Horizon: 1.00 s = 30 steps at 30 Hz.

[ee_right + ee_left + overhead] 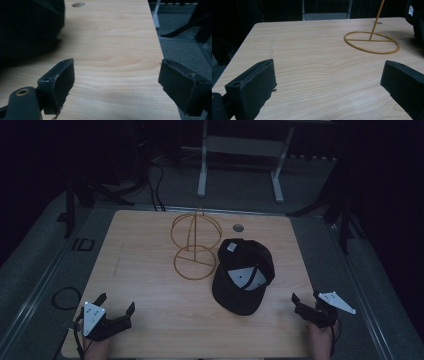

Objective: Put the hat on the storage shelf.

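Broadly, a light wooden table (150,270) is seen beneath both grippers, with dark carpet around it and a white frame (240,150) on the floor beyond its far edge. Next in size, a black cap (243,275) is laid upside down ahead and to the inner side of the right gripper (309,302), well apart from it; white labels are seen inside its crown. In the right gripper view its dark mass (27,27) is found up and left of the jaws, and bare wood lies between the jaws, which are spread wide and hold nothing. A small round hole (238,227) is set in the table beyond the cap.

Just beside the cap, a yellow wire stand (195,247) is placed, made of a flat ring base, an upright rod and a hoop on top. Its base (372,42) is seen ahead and right of the left gripper (117,306), well apart, with nothing in the way. The left jaws are likewise parted wide and empty over bare wood.
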Tool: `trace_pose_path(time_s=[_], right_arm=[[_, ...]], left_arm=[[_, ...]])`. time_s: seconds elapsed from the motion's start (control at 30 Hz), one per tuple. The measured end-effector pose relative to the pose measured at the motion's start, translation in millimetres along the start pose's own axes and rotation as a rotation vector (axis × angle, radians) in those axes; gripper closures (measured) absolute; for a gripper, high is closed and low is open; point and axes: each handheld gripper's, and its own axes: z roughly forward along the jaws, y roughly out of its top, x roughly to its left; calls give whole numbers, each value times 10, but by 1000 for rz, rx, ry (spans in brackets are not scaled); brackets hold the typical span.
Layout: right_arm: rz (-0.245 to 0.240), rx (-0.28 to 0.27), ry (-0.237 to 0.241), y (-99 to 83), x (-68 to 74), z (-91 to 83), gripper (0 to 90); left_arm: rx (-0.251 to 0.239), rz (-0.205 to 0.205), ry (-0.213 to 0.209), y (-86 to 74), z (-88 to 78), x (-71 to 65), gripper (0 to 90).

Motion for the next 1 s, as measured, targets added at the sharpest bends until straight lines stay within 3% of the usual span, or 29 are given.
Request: trace_pose_path(time_s=[0.2, 0.3, 0.4, 0.47, 0.53, 0.6, 0.67, 0.8, 1.0], right_arm=[[3, -66, 46, 289, 70, -233, 130], [-11, -105, 62, 461, 121, -358, 124], [-31, -118, 96, 631, 190, -440, 124], [-39, -118, 107, 729, 247, -460, 123], [-66, -116, 119, 818, 310, -466, 115], [-78, -110, 174, 907, 385, -463, 114], [-99, -104, 195, 971, 456, -449, 114], [-131, -95, 225, 1091, 623, -386, 146], [-135, -58, 241, 1193, 825, -149, 197]], left_arm=[[-15, -24, -8, 6, -21, 6, 6], [-6, -5, -7, 6, -17, -10, 6], [-33, 12, 30, 20, -43, -31, 6], [-57, -7, 29, 27, -60, -34, 6], [-56, -22, 19, 37, -70, -33, 6], [-52, -39, 5, 47, -80, -37, 6], [-22, -57, -28, 68, -80, -52, 6], [28, -27, -85, 89, -67, -132, 6], [39, 3, -107, 94, -59, -211, 6]])
